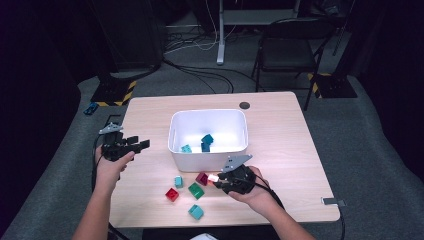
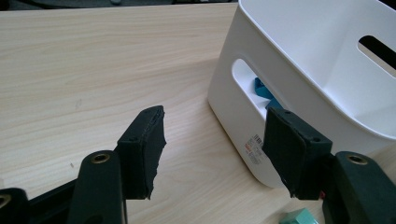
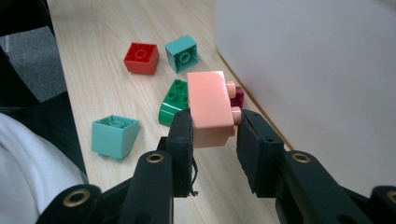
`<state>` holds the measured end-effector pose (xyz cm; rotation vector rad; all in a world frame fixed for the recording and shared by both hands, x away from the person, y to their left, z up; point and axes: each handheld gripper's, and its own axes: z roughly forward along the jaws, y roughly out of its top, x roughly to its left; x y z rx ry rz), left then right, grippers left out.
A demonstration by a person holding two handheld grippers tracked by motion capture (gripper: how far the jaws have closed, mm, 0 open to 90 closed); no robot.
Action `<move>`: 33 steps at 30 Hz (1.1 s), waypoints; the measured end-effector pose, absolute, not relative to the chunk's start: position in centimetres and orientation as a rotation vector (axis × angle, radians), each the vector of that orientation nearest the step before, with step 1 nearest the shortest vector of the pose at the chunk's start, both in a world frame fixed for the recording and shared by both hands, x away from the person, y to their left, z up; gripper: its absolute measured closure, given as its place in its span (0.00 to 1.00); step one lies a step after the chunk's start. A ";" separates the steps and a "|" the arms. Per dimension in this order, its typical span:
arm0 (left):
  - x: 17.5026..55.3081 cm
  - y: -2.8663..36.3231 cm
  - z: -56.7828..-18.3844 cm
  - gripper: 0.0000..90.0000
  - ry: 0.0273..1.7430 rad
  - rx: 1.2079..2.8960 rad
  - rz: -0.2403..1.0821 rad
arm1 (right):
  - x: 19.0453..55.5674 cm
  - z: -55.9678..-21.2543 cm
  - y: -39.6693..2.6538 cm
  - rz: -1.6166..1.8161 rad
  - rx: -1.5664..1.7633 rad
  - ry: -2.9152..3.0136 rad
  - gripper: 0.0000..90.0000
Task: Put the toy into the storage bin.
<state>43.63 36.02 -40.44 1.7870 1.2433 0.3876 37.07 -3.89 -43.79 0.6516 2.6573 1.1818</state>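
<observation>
Salmon-pink brick (image 3: 210,108) sits pinched between the two black jaws of the right gripper (image 3: 214,135), its studs turned toward the right-hand jaw and its body standing clear above both pads. We note the same brick as a pale spot at the gripper's nose (image 1: 214,178) in the high view, raised off the table just in front of the white bin (image 1: 175,131). The right hand (image 1: 255,192) grips the tool from the near edge of the table (image 1: 280,130).

Below and beyond the held brick we record five loose bricks on the wood: a dark green one (image 3: 173,102), a maroon one (image 3: 238,97) close to the bin's wall, a red one (image 3: 141,58), a teal one (image 3: 182,53) beside it, and a second teal one (image 3: 115,135) nearest the person.

Inside the bin we see a dark blue brick (image 1: 206,142) and a light teal brick (image 1: 186,148).

The left gripper (image 2: 212,144) hangs with its jaws spread and nothing between them, pointed at the bin's near corner, where a handle slot (image 2: 243,79) and a barcode sticker (image 2: 257,149) show. We place it at the table's left edge (image 1: 135,145), well apart from the bricks.
</observation>
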 end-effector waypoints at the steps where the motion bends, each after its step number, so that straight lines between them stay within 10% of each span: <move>1: 43.6 36.0 -40.4 0.43 1.243 1.787 0.388 | 37.1 -43.5 -3.9 1.185 0.644 2.653 0.74; 33: 43.6 36.2 -40.3 0.43 1.245 1.780 0.386 | 40.2 -34.8 -3.9 1.283 0.653 2.588 0.74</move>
